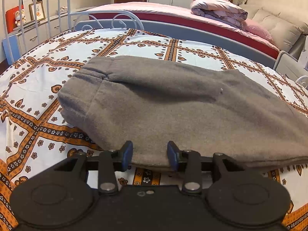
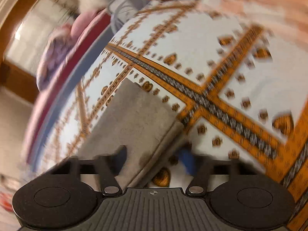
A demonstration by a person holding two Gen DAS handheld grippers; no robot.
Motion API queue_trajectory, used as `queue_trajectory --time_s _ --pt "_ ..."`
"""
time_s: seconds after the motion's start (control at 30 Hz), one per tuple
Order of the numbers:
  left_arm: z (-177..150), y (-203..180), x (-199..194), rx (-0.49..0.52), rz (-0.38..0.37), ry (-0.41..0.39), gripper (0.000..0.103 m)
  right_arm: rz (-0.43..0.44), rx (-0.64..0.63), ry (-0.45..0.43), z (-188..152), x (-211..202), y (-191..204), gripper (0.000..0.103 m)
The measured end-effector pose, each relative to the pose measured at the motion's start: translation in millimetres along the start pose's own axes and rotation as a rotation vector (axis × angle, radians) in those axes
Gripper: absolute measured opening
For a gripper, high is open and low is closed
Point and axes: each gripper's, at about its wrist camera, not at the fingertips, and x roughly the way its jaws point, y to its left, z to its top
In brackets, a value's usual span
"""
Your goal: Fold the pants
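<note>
Grey fleece pants point(image 1: 163, 104) lie folded lengthwise on a bed with a white and orange patterned sheet point(image 1: 38, 88), waistband at the left. My left gripper point(image 1: 150, 155) is open, its blue-padded fingers point(image 1: 127, 152) straddling the near edge of the pants. In the blurred, tilted right wrist view, a grey pant leg end point(image 2: 134, 119) runs up between the fingers of my right gripper point(image 2: 156, 159), which is open with its jaws wide apart; the hem edge lies close to the right blue pad point(image 2: 187, 160).
A white metal bed frame point(image 1: 34, 13) stands at the far left. A second bed with pink bedding and a folded quilt point(image 1: 217, 9) lies behind. Wardrobes and a door line the back wall.
</note>
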Motion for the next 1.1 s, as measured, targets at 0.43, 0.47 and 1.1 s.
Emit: queue_trajectory --time_s 0.43,0.47,1.1 --pt "7.5 5.8 -20.1 0.041 0.092 -0.059 0.035 -0.183 -0.114 -0.214 -15.6 -47.1 33.9 0.038" --pt "11.5 10.0 -23.4 0.035 0.090 -0.075 0.035 -0.164 -0.144 -0.254 -20.1 -54.9 43.6 0.038" --pt "115.6 78.1 74.9 -0.066 -0.012 -0.050 0.031 0.498 -1.041 0.139 -226.2 174.3 426.6 0.038"
